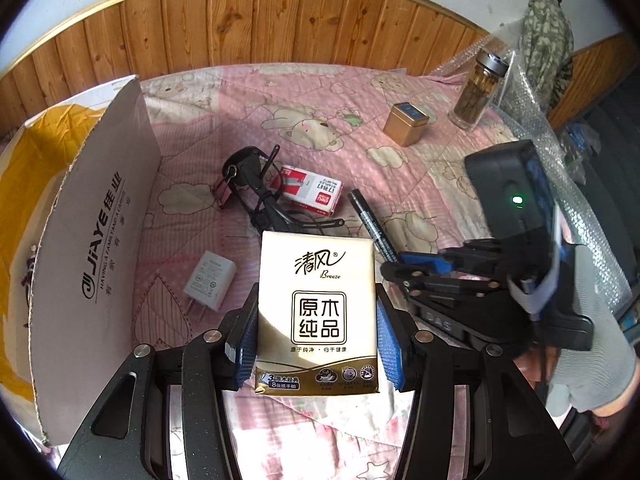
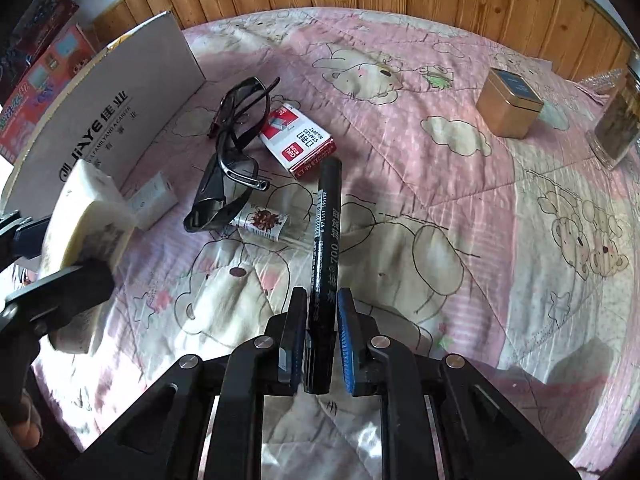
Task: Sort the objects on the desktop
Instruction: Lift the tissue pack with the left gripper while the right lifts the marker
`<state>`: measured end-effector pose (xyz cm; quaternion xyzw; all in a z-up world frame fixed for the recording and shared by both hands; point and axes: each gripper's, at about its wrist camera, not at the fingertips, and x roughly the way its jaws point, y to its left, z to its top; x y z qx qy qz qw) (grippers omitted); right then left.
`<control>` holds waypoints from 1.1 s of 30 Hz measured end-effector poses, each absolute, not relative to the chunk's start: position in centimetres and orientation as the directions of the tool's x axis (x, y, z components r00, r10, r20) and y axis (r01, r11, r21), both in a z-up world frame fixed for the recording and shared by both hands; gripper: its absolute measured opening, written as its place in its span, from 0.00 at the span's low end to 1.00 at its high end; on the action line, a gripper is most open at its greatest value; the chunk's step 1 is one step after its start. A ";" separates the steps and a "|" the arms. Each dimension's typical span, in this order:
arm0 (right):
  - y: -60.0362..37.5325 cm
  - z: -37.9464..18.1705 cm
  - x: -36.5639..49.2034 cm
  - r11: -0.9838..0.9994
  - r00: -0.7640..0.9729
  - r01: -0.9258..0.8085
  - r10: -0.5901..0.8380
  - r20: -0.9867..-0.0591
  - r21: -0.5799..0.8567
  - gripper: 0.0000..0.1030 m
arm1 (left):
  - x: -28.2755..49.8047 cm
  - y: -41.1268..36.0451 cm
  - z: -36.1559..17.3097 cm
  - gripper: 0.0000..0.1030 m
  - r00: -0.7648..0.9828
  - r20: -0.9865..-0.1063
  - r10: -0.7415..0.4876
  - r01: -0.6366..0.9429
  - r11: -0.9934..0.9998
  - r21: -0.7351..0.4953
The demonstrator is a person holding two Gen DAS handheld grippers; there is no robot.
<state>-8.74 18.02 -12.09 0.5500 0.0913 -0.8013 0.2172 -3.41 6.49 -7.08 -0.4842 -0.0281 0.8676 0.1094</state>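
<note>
My left gripper [image 1: 316, 340] is shut on a gold and white tissue pack [image 1: 316, 292], held above the pink quilt; the pack also shows in the right wrist view [image 2: 86, 216]. My right gripper [image 2: 318, 332] is shut on a black marker pen [image 2: 326, 232], which points forward; the pen also shows in the left wrist view [image 1: 370, 220]. On the quilt lie black glasses [image 2: 232, 160], a red staples box [image 2: 302, 140], a white charger [image 1: 210, 280], a small printed tube [image 2: 262, 220] and a binder clip [image 1: 228, 192].
A white cardboard box flap [image 1: 92, 248] stands at the left. A gold tin [image 2: 510, 102] and a glass tea bottle [image 1: 476, 90] stand at the back right. Wood panelling [image 1: 280, 20] runs behind. Bubble wrap [image 1: 532, 120] lies at the right.
</note>
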 end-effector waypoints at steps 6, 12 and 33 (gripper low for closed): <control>17.0 -12.9 -9.9 -0.884 -0.292 0.457 -0.256 -0.922 0.101 0.14 | -2.7 5.2 -6.1 0.51 -0.524 -0.826 0.210 -0.132 -0.978 -0.164; 17.4 -10.6 -8.2 -0.891 -0.329 0.437 -0.287 -0.900 0.125 0.14 | -2.3 3.6 -5.4 0.51 -0.537 -0.819 0.202 -0.099 -0.979 -0.177; 12.9 -0.1 -0.5 -0.811 -0.418 0.546 -0.479 -0.772 0.208 0.14 | 0.1 -1.1 -0.6 0.51 -0.635 -0.753 0.174 -0.021 -0.978 -0.208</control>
